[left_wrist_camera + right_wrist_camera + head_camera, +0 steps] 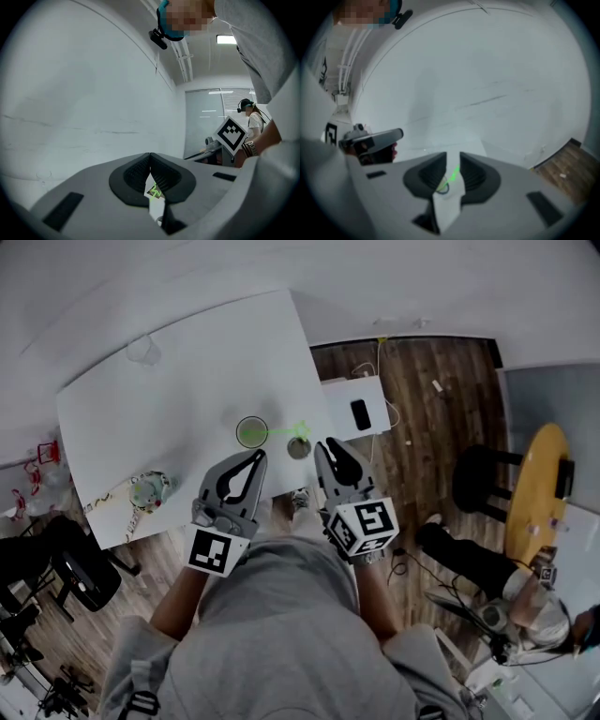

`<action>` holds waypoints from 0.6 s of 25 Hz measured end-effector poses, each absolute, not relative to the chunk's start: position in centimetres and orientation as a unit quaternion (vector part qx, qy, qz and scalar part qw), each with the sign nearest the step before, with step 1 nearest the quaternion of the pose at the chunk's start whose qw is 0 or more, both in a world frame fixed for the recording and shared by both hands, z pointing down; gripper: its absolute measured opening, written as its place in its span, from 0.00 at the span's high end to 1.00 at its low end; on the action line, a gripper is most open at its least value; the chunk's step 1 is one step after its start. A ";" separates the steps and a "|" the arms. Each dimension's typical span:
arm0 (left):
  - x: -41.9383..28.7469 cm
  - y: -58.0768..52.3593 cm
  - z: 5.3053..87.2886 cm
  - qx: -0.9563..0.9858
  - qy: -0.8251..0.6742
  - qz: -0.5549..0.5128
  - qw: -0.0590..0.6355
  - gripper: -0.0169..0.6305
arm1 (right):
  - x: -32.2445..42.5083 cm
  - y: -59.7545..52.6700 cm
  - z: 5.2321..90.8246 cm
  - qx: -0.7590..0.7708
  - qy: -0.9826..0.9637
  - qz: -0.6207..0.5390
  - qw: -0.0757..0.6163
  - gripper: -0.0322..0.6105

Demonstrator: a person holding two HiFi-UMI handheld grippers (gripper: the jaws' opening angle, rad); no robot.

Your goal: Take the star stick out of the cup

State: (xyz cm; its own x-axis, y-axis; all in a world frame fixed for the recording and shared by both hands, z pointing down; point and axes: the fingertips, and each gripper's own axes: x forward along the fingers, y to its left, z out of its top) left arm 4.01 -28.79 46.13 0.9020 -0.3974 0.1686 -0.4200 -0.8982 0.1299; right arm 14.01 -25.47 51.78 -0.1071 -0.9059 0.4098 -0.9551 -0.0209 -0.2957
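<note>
Stick (281, 431) lay tilted, one end in cup (240, 424), star end out over the rim. Right gripper (325, 446) hung near, jaws slightly apart, empty. Left gripper (257, 457) was clenched on nothing. Reach step, probably. Next: right jaws around stick, then lift.

You held both grippers over the table's (141, 418) near edge at mid-frame: the left gripper (257, 458) just below the cup (237, 432), the right gripper (326, 447) beside a small grey disc (298, 448). The green star stick (281, 431) reached rightward from the cup, its star above the disc. At the right edge stood a yellow round table (539, 484) and a black stool (480, 479).
</note>
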 end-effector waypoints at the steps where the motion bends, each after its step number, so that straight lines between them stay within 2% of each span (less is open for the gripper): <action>1: 3.9 -29.0 46.4 0.973 -0.204 0.073 0.083 0.92 | 13.8 -25.6 52.1 0.666 -0.696 0.265 0.046 0.76; 2: 3.9 -29.3 46.6 0.974 -0.198 0.077 0.084 0.92 | 13.6 -25.7 52.4 0.666 -0.693 0.272 0.044 0.71; 3: 3.9 -29.5 46.8 0.974 -0.193 0.080 0.085 0.92 | 13.6 -25.9 52.7 0.667 -0.690 0.277 0.043 0.70; 15: 4.2 -31.2 48.2 0.981 -0.154 0.084 0.085 0.92 | 13.0 -27.3 56.6 0.675 -0.663 0.320 0.042 0.69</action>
